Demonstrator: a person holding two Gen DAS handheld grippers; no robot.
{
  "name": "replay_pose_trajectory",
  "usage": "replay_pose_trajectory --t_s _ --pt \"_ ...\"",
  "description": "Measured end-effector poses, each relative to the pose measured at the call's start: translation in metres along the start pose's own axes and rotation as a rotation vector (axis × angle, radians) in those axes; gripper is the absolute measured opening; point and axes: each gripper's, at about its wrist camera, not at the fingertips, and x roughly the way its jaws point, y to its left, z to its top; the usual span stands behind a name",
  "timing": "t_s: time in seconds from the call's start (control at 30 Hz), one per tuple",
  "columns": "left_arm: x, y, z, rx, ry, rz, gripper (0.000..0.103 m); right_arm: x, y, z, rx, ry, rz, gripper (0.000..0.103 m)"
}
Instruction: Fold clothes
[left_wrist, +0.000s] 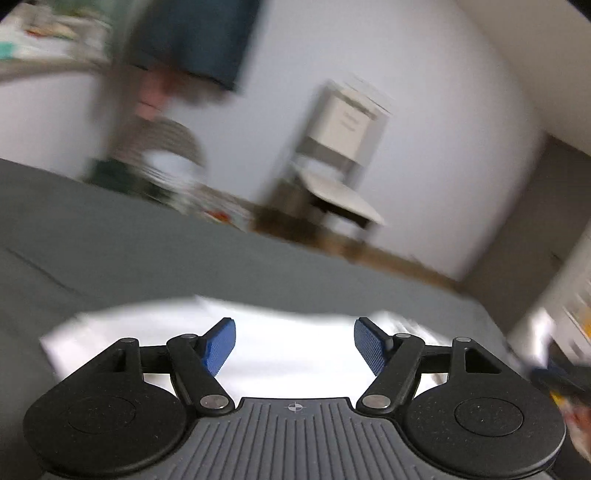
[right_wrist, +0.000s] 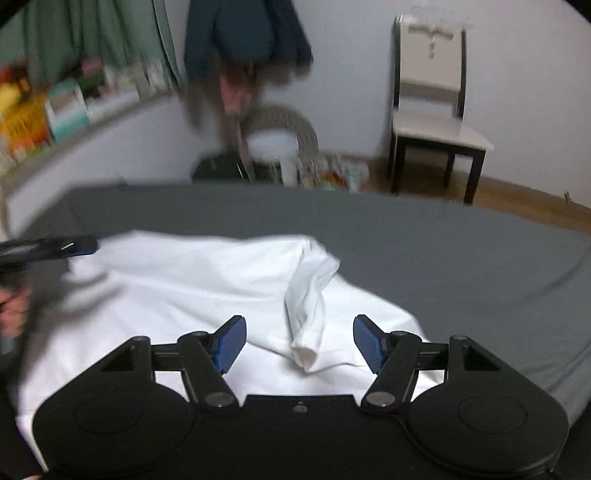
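My right gripper (right_wrist: 299, 344) hung with its blue fingers (right_wrist: 231, 343) spread wide and empty, a rolled sleeve (right_wrist: 308, 314) of the white garment (right_wrist: 192, 280) lying between them without touching either. My left gripper (left_wrist: 294, 346) stood just as wide apart, empty, above the same white garment (left_wrist: 295, 332); that view was badly blurred. The garment lay rumpled on a grey bed (right_wrist: 443, 251), filling the near half from my 7 o'clock to 4 o'clock. In the right view the left gripper (right_wrist: 83, 246) showed at 9 o'clock, over the cloth's far corner. Beyond the bed, a pale chair (right_wrist: 432, 110) stood at 1 o'clock against the wall.
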Motion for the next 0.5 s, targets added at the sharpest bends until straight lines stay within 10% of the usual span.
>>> replay_pose_trajectory --t_s 0.07,0.17,0.5 --pt "0.011 -0.011 -0.019 0.111 0.074 -0.036 0.072 0.024 0.006 -0.001 -0.026 0.036 -0.038 0.052" --pt "0.020 -0.022 -0.033 0.215 0.152 -0.095 0.072 0.039 0.000 0.000 -0.040 0.026 -0.092 0.008" --pt "0.052 -0.055 -0.043 0.310 0.274 -0.264 0.072 0.075 -0.088 0.117 0.046 0.003 -0.277 0.007"
